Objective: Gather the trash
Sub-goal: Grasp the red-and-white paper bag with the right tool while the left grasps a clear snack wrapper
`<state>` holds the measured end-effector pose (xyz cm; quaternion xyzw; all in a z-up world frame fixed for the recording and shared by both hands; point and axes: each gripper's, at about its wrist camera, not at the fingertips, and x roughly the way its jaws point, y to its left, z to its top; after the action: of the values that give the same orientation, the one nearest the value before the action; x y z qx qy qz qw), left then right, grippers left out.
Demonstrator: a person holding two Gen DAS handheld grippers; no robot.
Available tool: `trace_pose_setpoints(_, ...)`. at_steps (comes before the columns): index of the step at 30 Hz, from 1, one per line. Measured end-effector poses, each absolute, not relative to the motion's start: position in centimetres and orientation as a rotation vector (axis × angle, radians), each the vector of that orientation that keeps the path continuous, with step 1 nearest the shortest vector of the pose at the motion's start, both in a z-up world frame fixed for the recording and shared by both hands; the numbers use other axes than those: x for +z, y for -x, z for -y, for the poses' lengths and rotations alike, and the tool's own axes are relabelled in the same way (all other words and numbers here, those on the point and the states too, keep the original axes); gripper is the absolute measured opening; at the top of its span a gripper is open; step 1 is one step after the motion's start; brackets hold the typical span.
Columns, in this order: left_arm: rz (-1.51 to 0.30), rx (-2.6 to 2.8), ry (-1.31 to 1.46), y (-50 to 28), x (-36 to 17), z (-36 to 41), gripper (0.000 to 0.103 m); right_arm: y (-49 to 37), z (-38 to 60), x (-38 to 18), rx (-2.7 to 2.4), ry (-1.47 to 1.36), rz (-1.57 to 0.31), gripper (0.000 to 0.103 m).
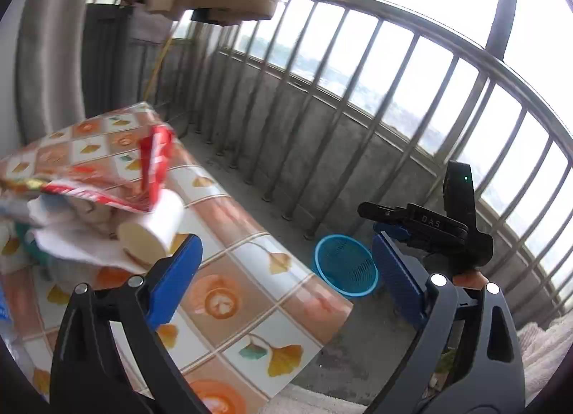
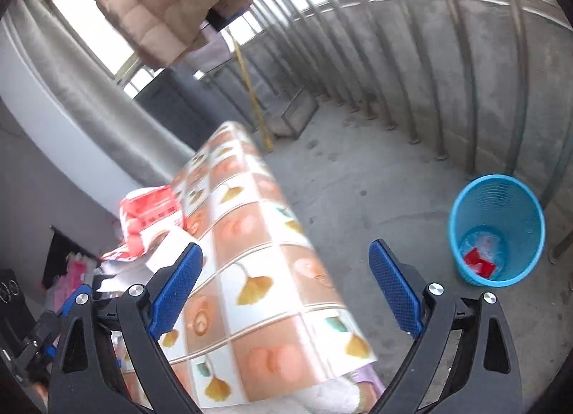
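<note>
Blue bin (image 2: 497, 231) upright, mouth up | red wrapper (image 2: 479, 263) inside

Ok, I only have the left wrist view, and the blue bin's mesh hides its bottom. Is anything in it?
Observer: Yes. The right wrist view looks down into the blue bin: a red piece lies at the bottom on some clear plastic.
Operator: And the right gripper, is it free? I only see its side.
Observer: It is. Its jaws stand wide open with nothing between the pads.
</note>
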<state>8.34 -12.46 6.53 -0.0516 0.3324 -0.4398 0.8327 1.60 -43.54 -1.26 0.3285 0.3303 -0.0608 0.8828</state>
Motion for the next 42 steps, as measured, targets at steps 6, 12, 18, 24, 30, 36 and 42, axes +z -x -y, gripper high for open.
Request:
trace_pose_setpoints(6, -0.656, -0.723, 0.307, -11.1, 7.7, 2.3, 0.091, -6.7, 36.6, 0.6, 0.075, -0.655, -0.751, 0.091)
trace_pose_setpoints(12, -0.61, -0.625, 0.358, -14.8, 10.3, -3.8, 0.091, -10.7, 32.6, 2.6, 0.174, -0.624, -0.768, 0.091)
trace_pose_setpoints(18, -0.783, -0.722, 0.467, -22.8, 11.4, -4.5, 0.091, -14.5, 30.9, 3.5, 0.152, -0.593, -0.81, 0.09)
trace_pose_setpoints(24, -1.083, -0.73, 0.409, -33.0, 10.0, -2.2, 0.091, -17.1, 29.7, 3.4, 0.156, -0.576, -0.84, 0.089)
trace_pose_setpoints(30, -1.316, -0.619, 0.245, -41.3, 4.6, 0.8, 0.073, -18.9, 28.8, 2.5, 0.149, -0.57, -0.874, 0.089)
trace_pose_setpoints(36, -1.522, -0.56, 0.222, -45.5, -1.8, 1.7, 0.059, -20.2, 28.8, 1.6, 0.138, -0.564, -0.904, 0.089)
trace_pose_setpoints(42, -1.582, -0.64, 0.257, -46.4, -3.2, 2.4, 0.057, -21.2, 28.7, 0.5, 0.141, -0.575, -0.927, 0.088)
